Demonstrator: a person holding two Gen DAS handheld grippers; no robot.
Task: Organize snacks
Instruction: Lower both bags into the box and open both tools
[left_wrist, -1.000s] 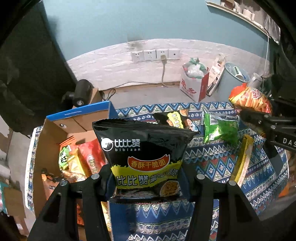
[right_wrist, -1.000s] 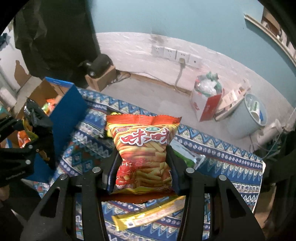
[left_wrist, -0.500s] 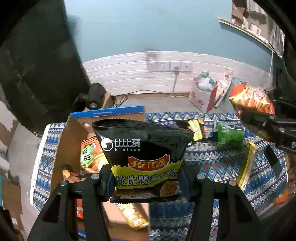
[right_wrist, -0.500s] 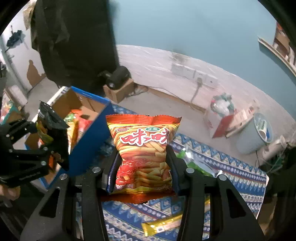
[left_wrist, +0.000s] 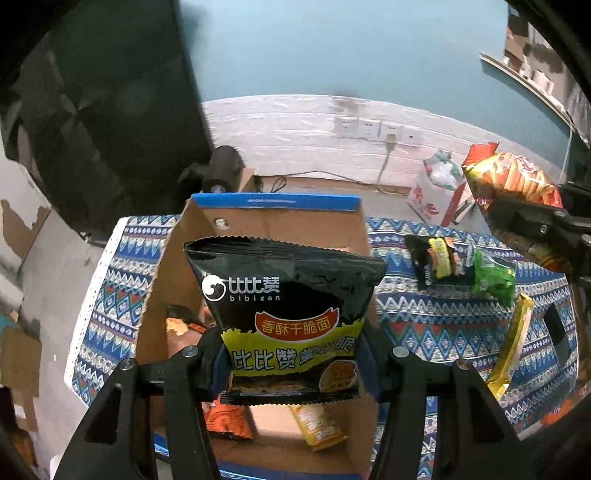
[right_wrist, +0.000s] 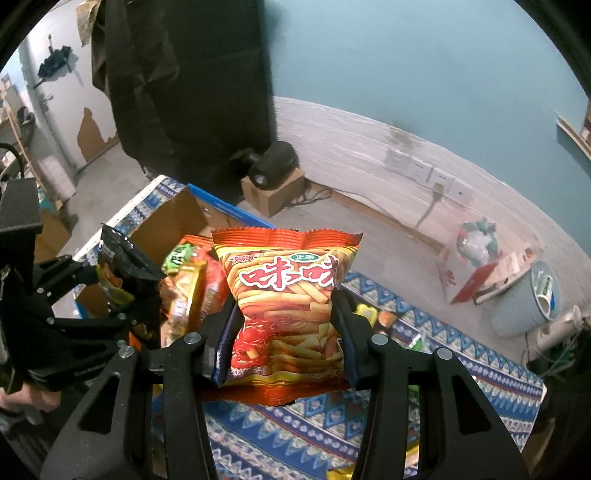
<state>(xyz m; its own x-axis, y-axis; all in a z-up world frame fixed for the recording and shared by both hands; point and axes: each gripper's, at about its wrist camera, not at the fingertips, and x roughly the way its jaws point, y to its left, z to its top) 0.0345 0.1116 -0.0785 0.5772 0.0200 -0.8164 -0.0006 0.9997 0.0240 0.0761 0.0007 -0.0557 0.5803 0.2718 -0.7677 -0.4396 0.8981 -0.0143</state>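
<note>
Left gripper (left_wrist: 293, 363): clamped on black noodle bag (left_wrist: 286, 306) above cardboard box (left_wrist: 275, 203). Right gripper (right_wrist: 282, 352): clamped on orange fries bag (right_wrist: 286, 295). Step: 2 bags carried to box; next, release inside.

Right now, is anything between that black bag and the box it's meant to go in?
Nothing visible blocks it. The left gripper holds the black bag above the open box, whose top has no lid over it. Other snacks lie on the box floor, with bare cardboard between them.
</note>
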